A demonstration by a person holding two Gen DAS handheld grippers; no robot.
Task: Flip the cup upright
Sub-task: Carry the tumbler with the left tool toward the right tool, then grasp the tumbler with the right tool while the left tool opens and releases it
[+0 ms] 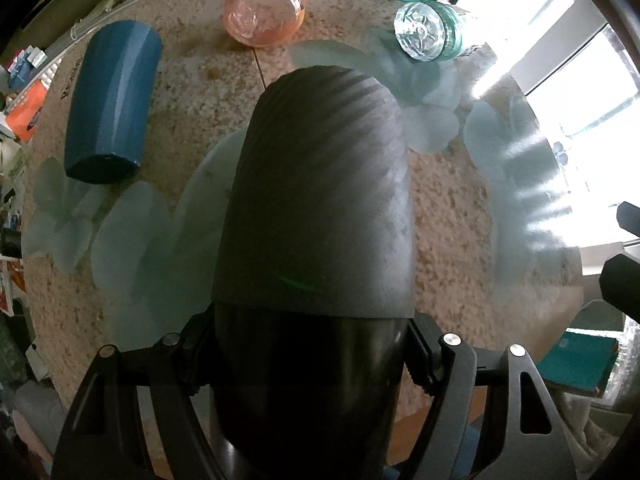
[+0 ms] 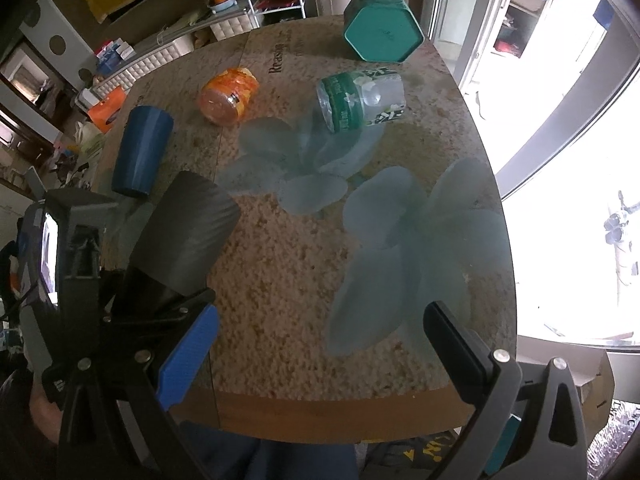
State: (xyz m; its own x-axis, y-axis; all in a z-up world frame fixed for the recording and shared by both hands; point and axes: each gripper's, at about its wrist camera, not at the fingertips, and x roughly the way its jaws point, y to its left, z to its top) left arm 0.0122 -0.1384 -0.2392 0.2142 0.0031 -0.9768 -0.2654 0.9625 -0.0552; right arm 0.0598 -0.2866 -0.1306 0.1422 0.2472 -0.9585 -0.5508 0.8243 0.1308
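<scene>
On the bench (image 2: pixel 280 264): glass top with frosted pale-green flower shapes over a speckled beige surface, several containers lying on it.

Left hand-held gripper (image 1: pixel 312 356): clamped on the dark grey cup (image 1: pixel 320 200), one finger pressed to each side of the cup's lower, smooth black part; seen from the right wrist camera at the left edge of the bench (image 2: pixel 160 292), reaching in low and slanted.

Dark grey cup: held in the left hand-held gripper, tilted, ribbed grey end pointing away and up over the bench (image 2: pixel 188 232); cannot tell from either view which end is the mouth, nor whether any part touches the glass.

Right hand-held gripper (image 2: pixel 320 340): fingers wide apart, gripping nothing, blue pad (image 2: pixel 188 356) on one finger, black pad on the other; poised above the near part of the bench, aimed forward across it.

Blue cup (image 2: pixel 142 148): lying on its side near the left edge, just beyond the grey cup, apart from it; contents not visible.

Orange jar (image 2: pixel 228 96): on its side, near the middle far part of the bench; translucent, contents unclear.

Clear bottle with green label (image 2: pixel 360 100): on its side, right of the orange jar, resting over a frosted flower.

Teal hexagonal tin (image 2: pixel 382 30): at the far edge, tipped so a hexagonal face shows; closed, contents hidden.
</scene>
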